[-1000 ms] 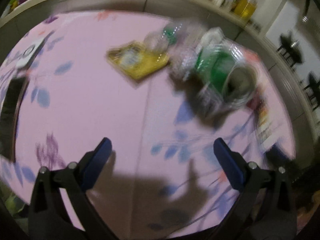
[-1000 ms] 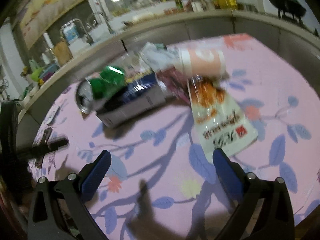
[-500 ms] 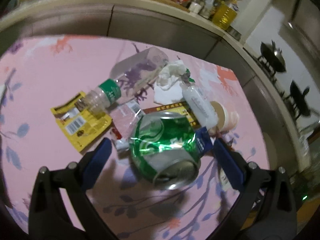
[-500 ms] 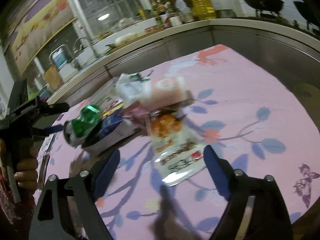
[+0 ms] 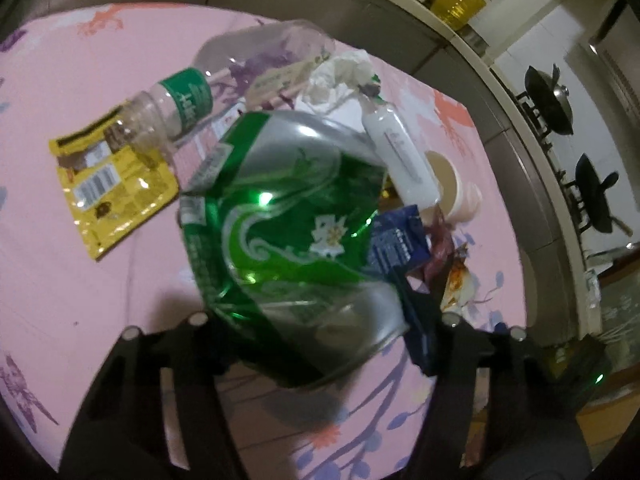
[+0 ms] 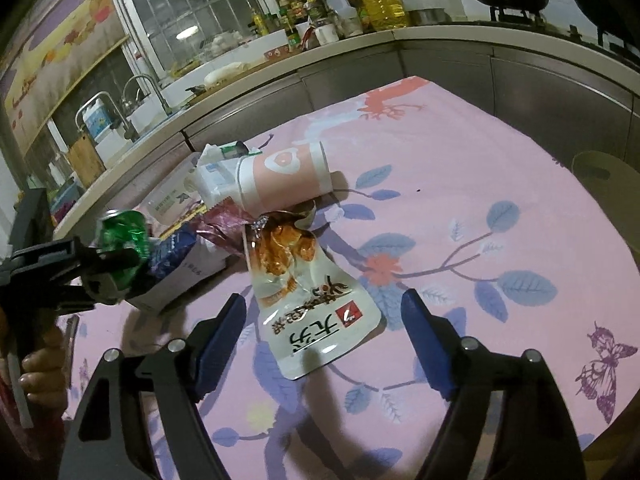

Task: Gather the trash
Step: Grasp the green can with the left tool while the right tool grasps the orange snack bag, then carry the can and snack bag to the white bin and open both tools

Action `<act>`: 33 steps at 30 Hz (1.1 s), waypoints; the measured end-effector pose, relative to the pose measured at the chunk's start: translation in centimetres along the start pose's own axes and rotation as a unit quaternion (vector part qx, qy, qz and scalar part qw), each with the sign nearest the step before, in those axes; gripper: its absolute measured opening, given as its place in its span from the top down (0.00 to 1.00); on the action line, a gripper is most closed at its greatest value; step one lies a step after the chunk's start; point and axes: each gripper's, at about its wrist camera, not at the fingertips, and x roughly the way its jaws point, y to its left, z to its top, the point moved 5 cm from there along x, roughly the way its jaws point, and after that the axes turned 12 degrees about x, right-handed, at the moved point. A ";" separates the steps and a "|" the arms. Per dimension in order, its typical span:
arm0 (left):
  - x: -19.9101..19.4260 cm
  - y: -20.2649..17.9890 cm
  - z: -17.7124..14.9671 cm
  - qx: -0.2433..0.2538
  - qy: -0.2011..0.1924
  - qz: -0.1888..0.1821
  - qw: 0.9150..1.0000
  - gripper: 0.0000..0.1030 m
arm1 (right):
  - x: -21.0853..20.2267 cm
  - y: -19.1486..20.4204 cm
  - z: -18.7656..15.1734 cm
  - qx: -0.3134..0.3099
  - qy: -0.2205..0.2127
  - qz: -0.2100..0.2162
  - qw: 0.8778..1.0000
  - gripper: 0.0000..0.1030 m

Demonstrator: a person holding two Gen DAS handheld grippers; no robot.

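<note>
Between the left gripper's (image 5: 316,320) fingers sits a crushed green can (image 5: 288,236), filling the gap after the jaws have just been closing, clamped from both sides, its open mouth toward the camera and its inside too dark to read. Beyond it on the pink floral tablecloth (image 5: 80,272) lie a yellow wrapper (image 5: 112,188), an empty clear bottle (image 5: 224,80), crumpled tissue (image 5: 340,76) and a white tube (image 5: 404,156). Over the white snack pouch (image 6: 312,300), the right gripper (image 6: 324,312) hangs with jaws apart and touching nothing, while a pink paper cup (image 6: 284,176) lies tipped on its side farther back.
</note>
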 end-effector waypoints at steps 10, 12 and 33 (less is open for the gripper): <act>-4.6 0.9 -2.4 0.036 -0.064 0.030 0.997 0.42 | 3.7 0.1 0.6 -0.064 0.017 -0.024 0.998 0.40; -5.6 0.4 -2.5 0.048 -0.075 0.032 0.996 0.42 | 4.6 0.5 0.8 -0.082 0.023 -0.020 0.996 0.45; -1.4 -13.2 -0.9 0.215 -0.053 -0.051 0.974 0.42 | -0.9 -3.8 3.1 -0.015 -0.005 0.044 0.999 1.00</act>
